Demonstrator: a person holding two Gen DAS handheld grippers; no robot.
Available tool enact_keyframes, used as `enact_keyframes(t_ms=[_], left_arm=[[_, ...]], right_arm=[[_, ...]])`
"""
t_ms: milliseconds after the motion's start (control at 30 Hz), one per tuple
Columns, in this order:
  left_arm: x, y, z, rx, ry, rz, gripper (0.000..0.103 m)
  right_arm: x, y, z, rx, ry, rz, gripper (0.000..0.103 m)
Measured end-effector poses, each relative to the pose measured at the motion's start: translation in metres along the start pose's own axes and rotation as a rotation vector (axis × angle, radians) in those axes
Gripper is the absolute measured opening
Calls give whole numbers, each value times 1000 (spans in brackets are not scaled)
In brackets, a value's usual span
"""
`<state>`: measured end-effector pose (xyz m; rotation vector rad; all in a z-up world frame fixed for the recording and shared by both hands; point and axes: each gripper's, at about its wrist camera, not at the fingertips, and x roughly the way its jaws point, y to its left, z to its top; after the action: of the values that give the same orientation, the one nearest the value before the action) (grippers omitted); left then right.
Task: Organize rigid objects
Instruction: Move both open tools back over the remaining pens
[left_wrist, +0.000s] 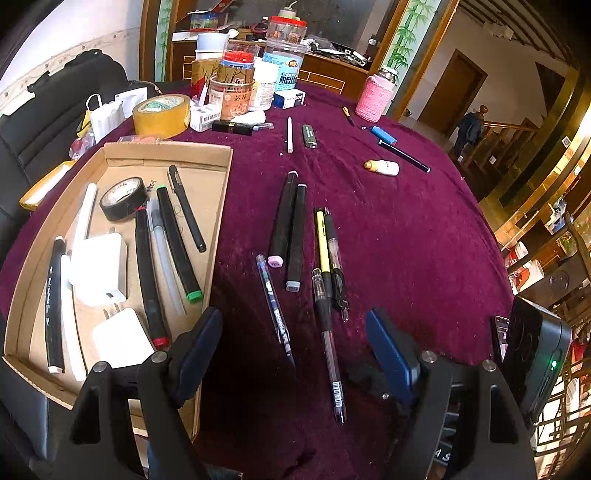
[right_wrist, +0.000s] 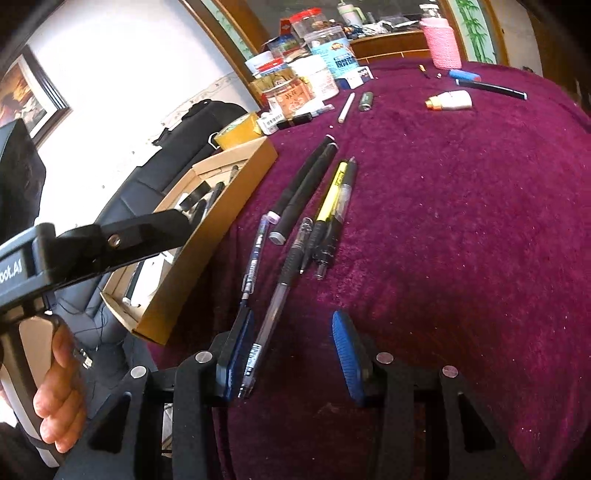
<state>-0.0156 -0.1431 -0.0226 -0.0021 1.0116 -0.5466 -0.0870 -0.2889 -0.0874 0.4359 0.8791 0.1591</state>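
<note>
Several pens lie loose on the purple cloth: two black markers (left_wrist: 291, 221) (right_wrist: 303, 188), a yellow highlighter (left_wrist: 322, 243) (right_wrist: 330, 195), a blue pen (left_wrist: 273, 302) (right_wrist: 256, 251) and a clear gel pen (left_wrist: 328, 343) (right_wrist: 273, 306). A cardboard box (left_wrist: 166, 149) (right_wrist: 221, 229) at the left holds markers, black tape (left_wrist: 123, 197) and white chargers (left_wrist: 99, 269). My left gripper (left_wrist: 295, 339) is open above the blue and clear pens, beside the box. My right gripper (right_wrist: 293, 354) is open, with the clear pen's end lying just inside its left finger (right_wrist: 240, 354).
Jars, boxes and a roll of brown tape (left_wrist: 162, 114) crowd the far side. A pink bottle (left_wrist: 375, 98), a green lighter (left_wrist: 309, 136), a white stick (left_wrist: 290, 134), a small white bottle (left_wrist: 384, 168) and a black pen (left_wrist: 404, 155) lie beyond. A hand (right_wrist: 55, 387) holds the left gripper's handle.
</note>
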Motion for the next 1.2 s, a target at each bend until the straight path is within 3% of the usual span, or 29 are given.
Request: enact_keyframes(t_ms=[1200], left_arm=[[12,14,-11,-28,41,-23,79]], right_arm=[[13,3,4,10,29,-10,42]])
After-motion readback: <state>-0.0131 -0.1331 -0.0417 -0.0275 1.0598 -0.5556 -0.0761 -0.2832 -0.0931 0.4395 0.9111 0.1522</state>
